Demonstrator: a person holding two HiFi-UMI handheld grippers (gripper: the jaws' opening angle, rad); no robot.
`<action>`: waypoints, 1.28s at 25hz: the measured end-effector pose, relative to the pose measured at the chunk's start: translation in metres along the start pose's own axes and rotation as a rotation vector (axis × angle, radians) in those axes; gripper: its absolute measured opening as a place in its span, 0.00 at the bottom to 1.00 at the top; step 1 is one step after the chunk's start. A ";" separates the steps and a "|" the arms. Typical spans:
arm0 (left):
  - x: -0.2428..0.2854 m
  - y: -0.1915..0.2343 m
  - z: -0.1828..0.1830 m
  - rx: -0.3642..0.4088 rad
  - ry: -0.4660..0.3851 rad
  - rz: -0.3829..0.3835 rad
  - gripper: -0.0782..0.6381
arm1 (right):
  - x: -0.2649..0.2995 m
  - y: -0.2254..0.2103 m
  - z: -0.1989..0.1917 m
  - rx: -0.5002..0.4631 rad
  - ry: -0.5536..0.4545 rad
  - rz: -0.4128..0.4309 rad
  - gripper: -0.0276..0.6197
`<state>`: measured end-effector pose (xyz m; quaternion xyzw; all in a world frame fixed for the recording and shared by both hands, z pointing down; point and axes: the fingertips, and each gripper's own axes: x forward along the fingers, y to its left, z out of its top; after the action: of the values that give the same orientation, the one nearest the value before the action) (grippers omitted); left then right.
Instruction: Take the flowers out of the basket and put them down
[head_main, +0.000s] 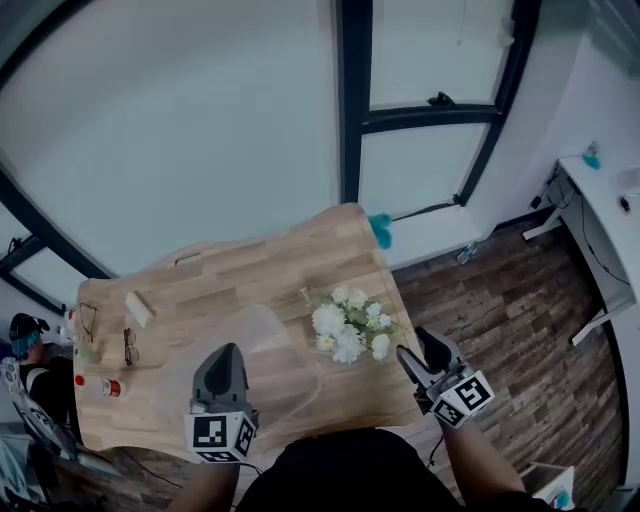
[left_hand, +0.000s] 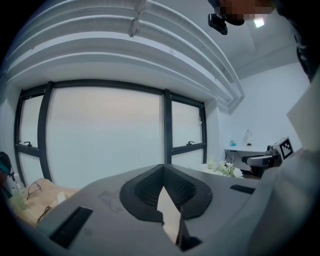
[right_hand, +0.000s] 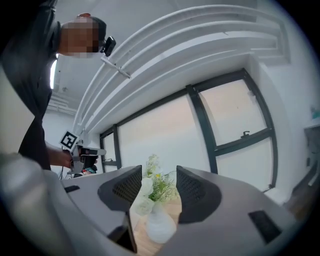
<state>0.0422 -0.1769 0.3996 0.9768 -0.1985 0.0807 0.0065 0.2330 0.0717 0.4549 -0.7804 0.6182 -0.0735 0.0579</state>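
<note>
A bunch of white flowers (head_main: 350, 330) with green leaves lies on the wooden table (head_main: 250, 270), near its right edge. My right gripper (head_main: 413, 346) sits just right of the bunch with its jaws apart. In the right gripper view the flowers (right_hand: 152, 189) and a rounded white part below them show in the gap of that gripper (right_hand: 159, 172), with neither pad pressing on them. My left gripper (head_main: 222, 352) hovers over a pale see-through shape (head_main: 275, 345) at the table's front. Its jaws (left_hand: 162, 170) are together; a thin cream sliver shows low between them, and I cannot tell what it is.
Two pairs of glasses (head_main: 130, 346), a small pale block (head_main: 138, 308) and a red-capped bottle (head_main: 100, 386) lie on the table's left part. A teal object (head_main: 380, 231) sits at the far right corner. Wood floor and a white desk (head_main: 610, 200) are to the right.
</note>
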 end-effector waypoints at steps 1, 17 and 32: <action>-0.002 0.000 0.000 0.008 -0.001 -0.001 0.12 | -0.001 -0.005 0.003 0.002 -0.001 -0.028 0.38; -0.004 -0.009 -0.019 0.033 0.008 0.001 0.12 | 0.009 -0.023 0.009 -0.075 0.045 -0.103 0.08; 0.003 -0.001 -0.016 0.036 0.000 0.004 0.11 | 0.022 -0.020 0.007 -0.089 0.057 -0.097 0.08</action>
<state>0.0429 -0.1766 0.4158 0.9763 -0.1989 0.0842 -0.0114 0.2581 0.0547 0.4527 -0.8088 0.5838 -0.0710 0.0019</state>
